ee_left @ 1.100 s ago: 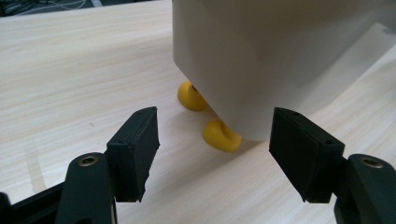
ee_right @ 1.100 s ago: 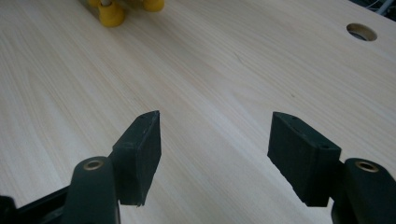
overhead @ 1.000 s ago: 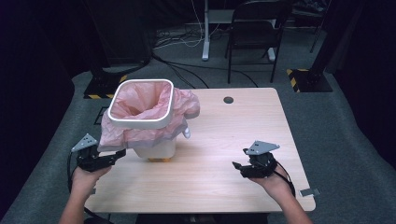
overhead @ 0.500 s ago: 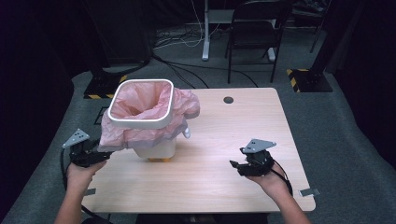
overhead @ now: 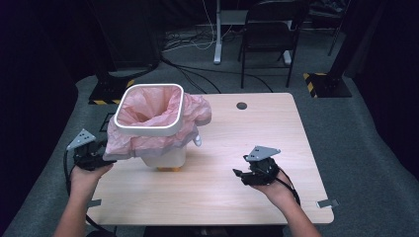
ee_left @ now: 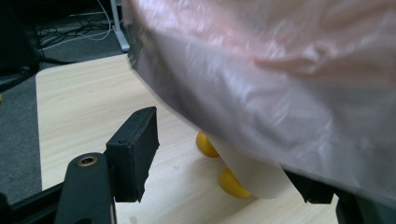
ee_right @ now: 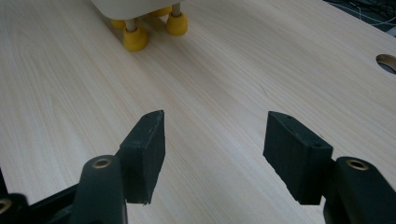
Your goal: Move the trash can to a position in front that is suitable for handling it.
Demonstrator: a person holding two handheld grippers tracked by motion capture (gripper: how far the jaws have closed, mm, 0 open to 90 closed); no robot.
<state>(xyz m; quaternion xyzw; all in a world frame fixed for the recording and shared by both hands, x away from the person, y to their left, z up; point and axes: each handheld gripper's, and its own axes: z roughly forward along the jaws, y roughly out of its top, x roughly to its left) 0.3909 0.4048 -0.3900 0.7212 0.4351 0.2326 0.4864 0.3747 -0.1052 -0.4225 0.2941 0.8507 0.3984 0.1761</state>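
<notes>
Left gripper (overhead: 101,159): at 9 o'clock of the table, level with the bag's hanging skirt. In the left gripper view its jaws stand spread, one pad (ee_left: 135,151) clear and the other half under the draped film; nothing is pinched yet.
Pink bin liner (overhead: 148,123): thin plastic bag lining the bin, its surplus folded out over the rim and sagging down all sides, bunched highest at 2 o'clock.
White waste bin (overhead: 165,157): upright, left of table centre, roughly 10 o'clock from the middle; square white rim ring (overhead: 149,131) seated over the liner; yellow ball feet (ee_right: 135,39) rest on the wood.
Wooden table (overhead: 276,128): pale top with a cable hole (overhead: 241,105) at 1 o'clock.
Right gripper (overhead: 244,175): at 4 o'clock, well apart from the bin, over bare wood; its jaws are parted wide with nothing between them, having just narrowed slightly.
Step judged: gathering the loose liner edge.
Handling advice: pinch only the film, not the bin wall; close gently, since thin plastic tears; bring the right gripper to the opposite skirt before pulling, so the light bin does not tip or slide.
</notes>
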